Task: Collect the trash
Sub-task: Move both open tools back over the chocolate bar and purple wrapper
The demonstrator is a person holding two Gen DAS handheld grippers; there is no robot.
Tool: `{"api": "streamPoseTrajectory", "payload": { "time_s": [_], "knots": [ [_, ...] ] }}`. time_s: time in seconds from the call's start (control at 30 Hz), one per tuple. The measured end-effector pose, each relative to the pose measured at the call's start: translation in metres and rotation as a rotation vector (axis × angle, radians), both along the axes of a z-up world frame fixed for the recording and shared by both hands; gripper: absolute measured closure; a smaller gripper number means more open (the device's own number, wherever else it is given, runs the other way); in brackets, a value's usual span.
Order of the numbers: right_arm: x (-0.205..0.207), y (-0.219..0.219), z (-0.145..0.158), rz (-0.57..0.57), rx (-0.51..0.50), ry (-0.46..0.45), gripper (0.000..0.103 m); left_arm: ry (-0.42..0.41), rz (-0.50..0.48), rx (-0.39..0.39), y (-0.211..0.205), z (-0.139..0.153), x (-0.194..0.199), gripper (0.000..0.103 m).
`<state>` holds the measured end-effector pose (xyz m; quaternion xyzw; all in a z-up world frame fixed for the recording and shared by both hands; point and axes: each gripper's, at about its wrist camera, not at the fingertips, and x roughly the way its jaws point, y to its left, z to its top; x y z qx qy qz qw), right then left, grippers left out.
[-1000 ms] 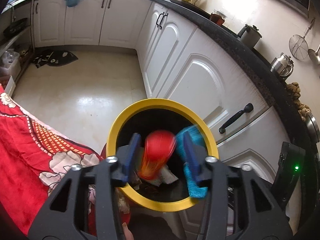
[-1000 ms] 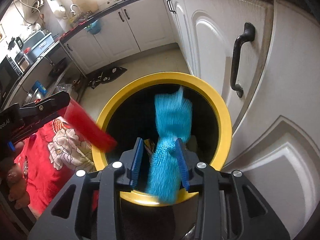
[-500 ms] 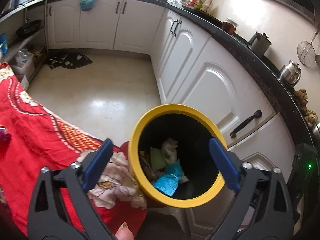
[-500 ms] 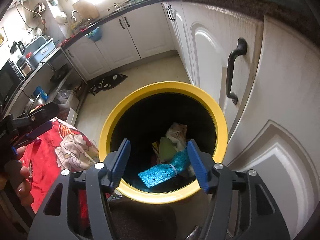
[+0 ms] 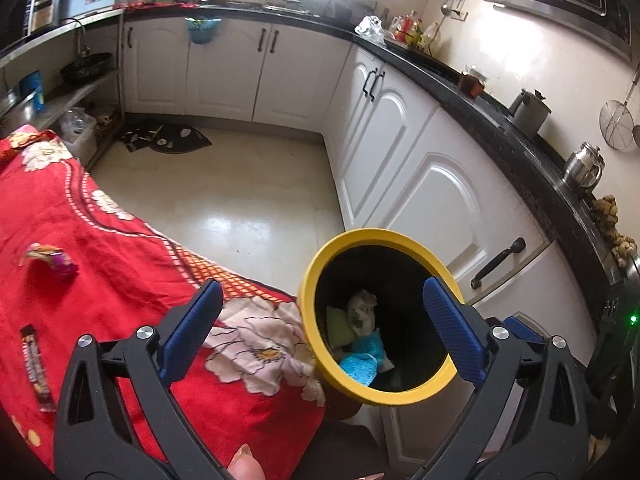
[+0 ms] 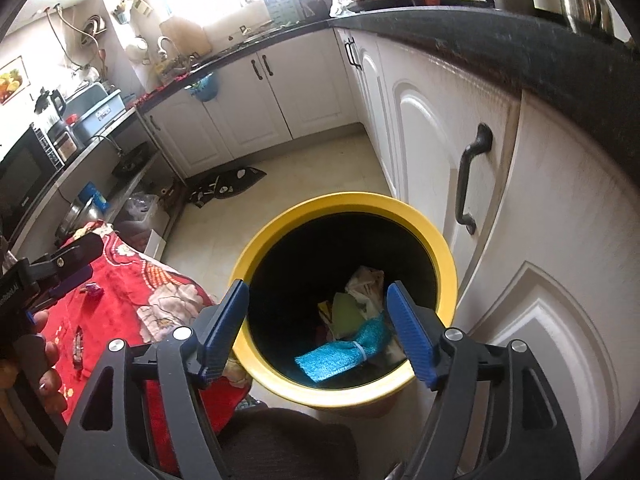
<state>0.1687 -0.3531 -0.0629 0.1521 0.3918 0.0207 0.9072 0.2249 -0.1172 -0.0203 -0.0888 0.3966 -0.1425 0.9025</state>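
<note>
A yellow-rimmed black bin (image 6: 436, 248) stands on the kitchen floor, just beside the white cabinet doors (image 6: 432, 152) and touching the corner of a table draped in a red floral cloth (image 5: 120, 264). Inside the bin lie a blue scrubbing cloth (image 6: 344, 354), a green scrap (image 6: 346, 312) and a crumpled pale wrapper (image 6: 366, 284). The right gripper (image 6: 318, 328) hangs above the bin's near rim, its blue pads spread wide and holding nothing. The left gripper (image 5: 320, 330) is also spread wide and empty, straddling the table's corner and the bin. Only the left view shows the whole cloth top: a small purple and orange wrapper (image 5: 50, 260) near its left edge and a long dark wrapper (image 5: 36, 368) closer to the near edge. The right view shows the left gripper from the side, over the table
</note>
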Motion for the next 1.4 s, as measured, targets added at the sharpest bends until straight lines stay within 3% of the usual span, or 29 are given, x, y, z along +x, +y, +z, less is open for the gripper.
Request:
{"api": "streamPoseTrajectory", "payload": {
  "time_s": [0.43,0.53,0.73,0.97,1.4],
  "knots": [
    [-0.007,0.045,0.038,0.119,-0.016,-0.098,0.033,-0.061,0.135,-0.001,0.065,0.018,-0.028,0.011],
    [-0.006,0.056,0.045,0.144,-0.026,-0.117,0.028,-0.068,0.164,-0.001,0.08,0.021,-0.034,0.011],
    [-0.005,0.081,0.051,0.207,-0.043,-0.138,0.027,-0.07,0.219,0.004,0.107,0.021,-0.045,0.011],
    [0.001,0.119,0.06,0.298,-0.064,-0.151,0.027,-0.048,0.299,0.014,0.146,0.012,-0.06,0.011],
    [0.031,0.222,0.064,0.569,-0.116,-0.14,0.027,0.035,0.423,-0.001,0.215,-0.022,-0.081,0.011]
  ]
}}
